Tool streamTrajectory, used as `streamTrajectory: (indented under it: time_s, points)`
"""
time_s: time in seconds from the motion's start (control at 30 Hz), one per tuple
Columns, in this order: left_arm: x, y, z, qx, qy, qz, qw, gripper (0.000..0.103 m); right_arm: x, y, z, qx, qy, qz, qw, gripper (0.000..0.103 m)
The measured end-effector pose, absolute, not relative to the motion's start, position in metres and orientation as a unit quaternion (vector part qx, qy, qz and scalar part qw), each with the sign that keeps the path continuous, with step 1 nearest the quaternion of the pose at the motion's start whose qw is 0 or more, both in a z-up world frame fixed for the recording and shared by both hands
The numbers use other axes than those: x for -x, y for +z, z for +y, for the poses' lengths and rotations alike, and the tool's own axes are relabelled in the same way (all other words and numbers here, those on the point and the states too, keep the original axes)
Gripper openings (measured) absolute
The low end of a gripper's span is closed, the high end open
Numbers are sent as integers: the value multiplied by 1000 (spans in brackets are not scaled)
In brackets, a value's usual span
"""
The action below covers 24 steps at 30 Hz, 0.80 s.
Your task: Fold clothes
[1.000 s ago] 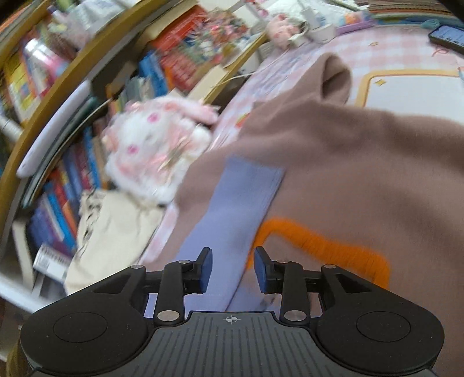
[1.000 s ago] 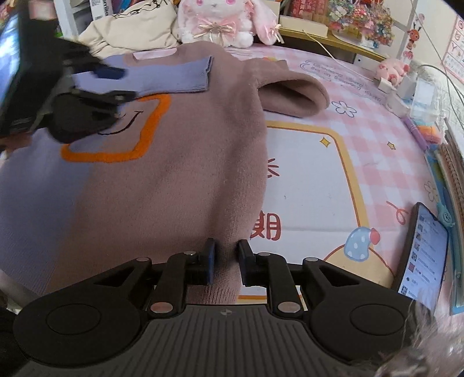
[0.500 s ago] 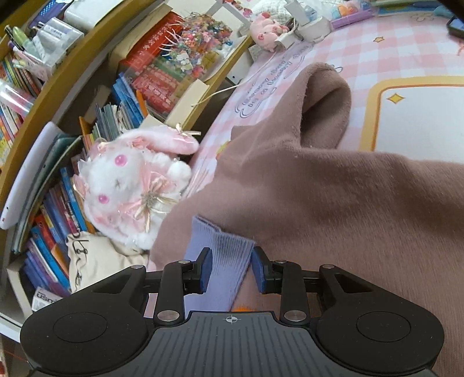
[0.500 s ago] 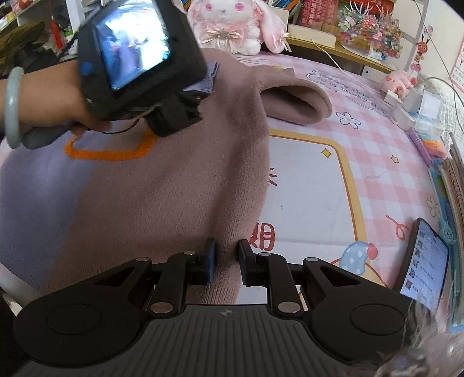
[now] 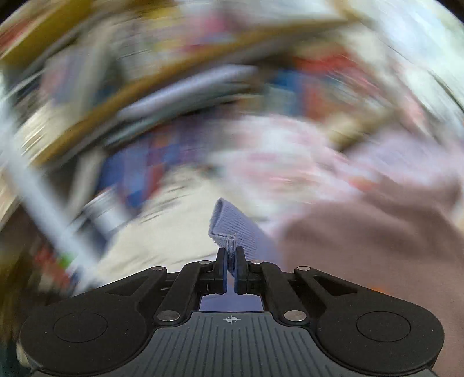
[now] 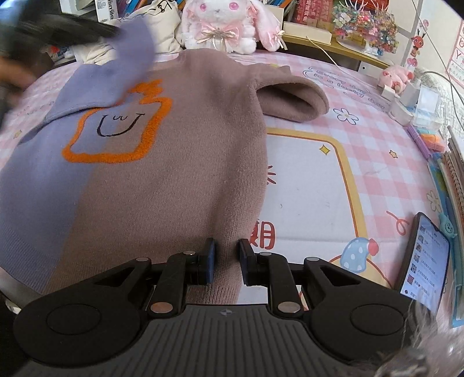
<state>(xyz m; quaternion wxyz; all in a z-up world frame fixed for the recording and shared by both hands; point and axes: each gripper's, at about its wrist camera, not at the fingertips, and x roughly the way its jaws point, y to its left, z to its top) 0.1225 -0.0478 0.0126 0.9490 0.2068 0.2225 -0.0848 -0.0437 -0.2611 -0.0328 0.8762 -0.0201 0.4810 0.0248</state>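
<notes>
The brown-and-lilac sweater (image 6: 162, 179) lies spread flat on the pink checked tabletop (image 6: 377, 139), covering its left half, long axis running from the hem at the near edge to the neck at the far edge, beside the plush rabbit (image 6: 223, 23); the brown sleeve (image 6: 290, 98) sticks out toward the right edge, cuff pointing right. The right claw (image 6: 227, 262) is clenched on a pinch of the hem at the near edge, anchoring it. The left claw (image 5: 230, 268) has just been closing and now grips the ribbed cuff of the lilac sleeve (image 5: 232, 229), which hangs lifted near the far left corner, cuff upward. The left view is heavily blurred, so this hand looks to be travelling fast. The likely risk is that only the cuff's thin edge sits between the pads, so a quick swing could pull it free, or drag the shoulder and wrinkle the flat body. If the hem pinch slips, the whole garment may slide toward the far edge.
</notes>
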Motion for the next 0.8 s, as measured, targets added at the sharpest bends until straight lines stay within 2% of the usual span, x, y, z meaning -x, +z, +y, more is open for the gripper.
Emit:
streamTrajectory:
  time_s: [0.13,0.23,0.37,0.5,0.6,0.77,0.8]
  points:
    - [-118,50,76,-92,10,228,969,3,42,-33,-258,27,20,485,874,19]
    - [-110,51,153,-62,90,245,963,3,41,-33,-257,26,14,489,872,19]
    - [-109,34,213,-50,144,280,948,3,39,-33,-254,32,4,494,869,19]
    - [-108,19,258,68,167,299,937,3,39,-34,-250,36,-3,496,868,19]
    - [-102,9,273,107,195,298,928,3,41,-35,-251,30,-9,490,871,19]
    - [-97,0,264,33,226,339,913,18,41,-36,-252,15,-20,490,871,19]
    - [-91,0,255,23,210,341,916,25,40,-35,-252,19,-20,491,871,19]
